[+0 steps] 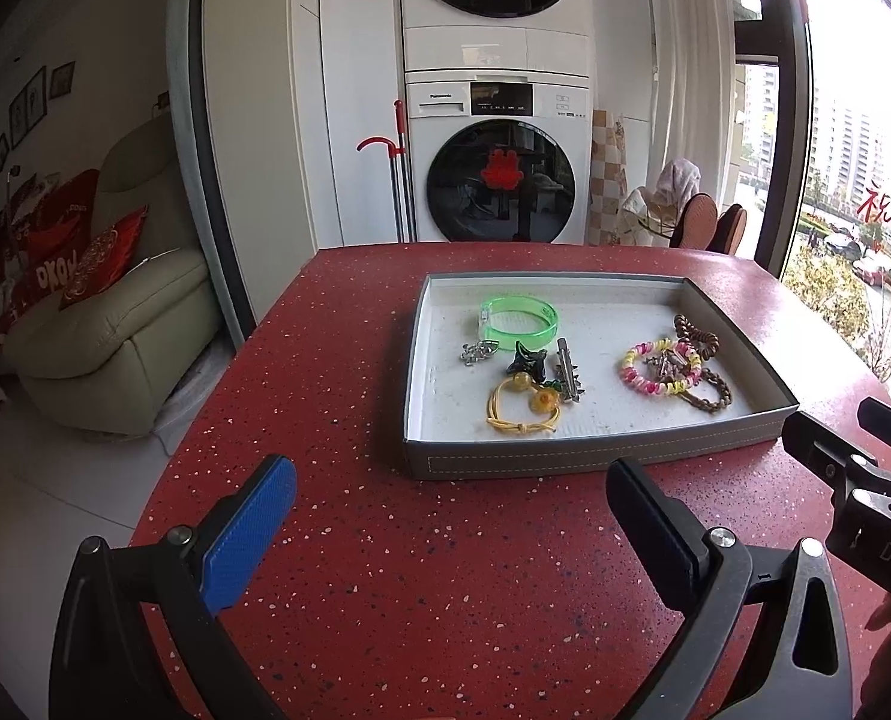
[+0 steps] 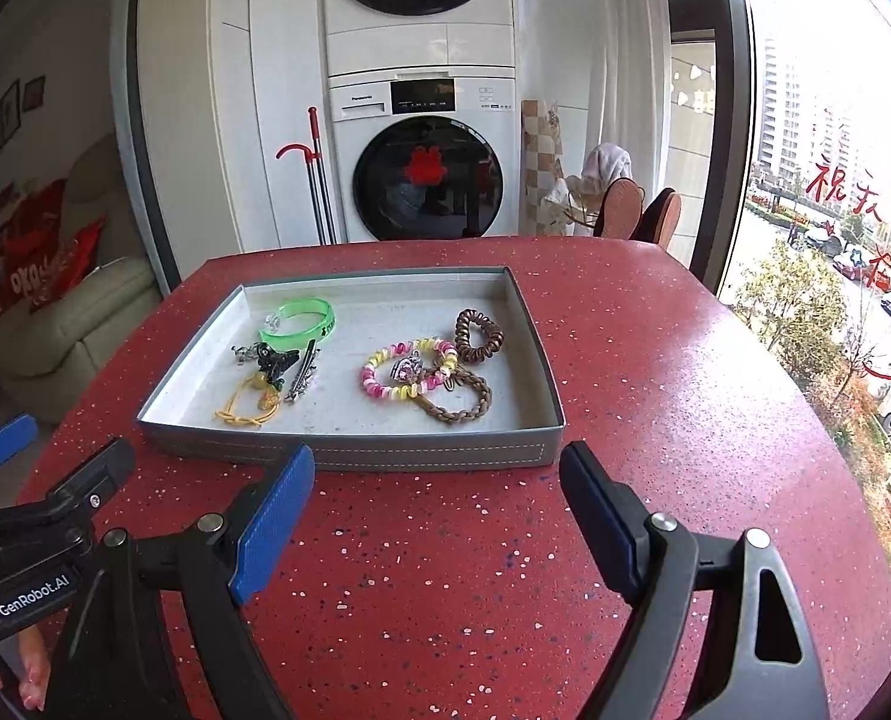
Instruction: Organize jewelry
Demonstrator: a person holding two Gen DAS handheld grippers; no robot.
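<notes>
A grey tray (image 1: 595,456) (image 2: 385,455) with a white floor sits on the red speckled table (image 1: 415,570) (image 2: 445,570). It holds a green bangle (image 1: 520,322) (image 2: 298,319), a pink-yellow coil bracelet (image 1: 661,369) (image 2: 406,369), brown coil ties (image 1: 696,333) (image 2: 478,333), a braided brown tie (image 2: 460,399), a yellow cord tie (image 1: 520,408) (image 2: 247,402), a silver clip (image 1: 567,371) (image 2: 302,372) and a black clip (image 1: 526,360) (image 2: 276,360). My left gripper (image 1: 451,522) and right gripper (image 2: 436,510) are open and empty, just short of the tray's near wall.
Stacked white washing machines (image 1: 496,168) (image 2: 424,168) stand beyond the table's far edge. A cream sofa (image 1: 121,312) is at left, a window (image 2: 835,210) at right. The right gripper's body shows in the left wrist view (image 1: 865,480).
</notes>
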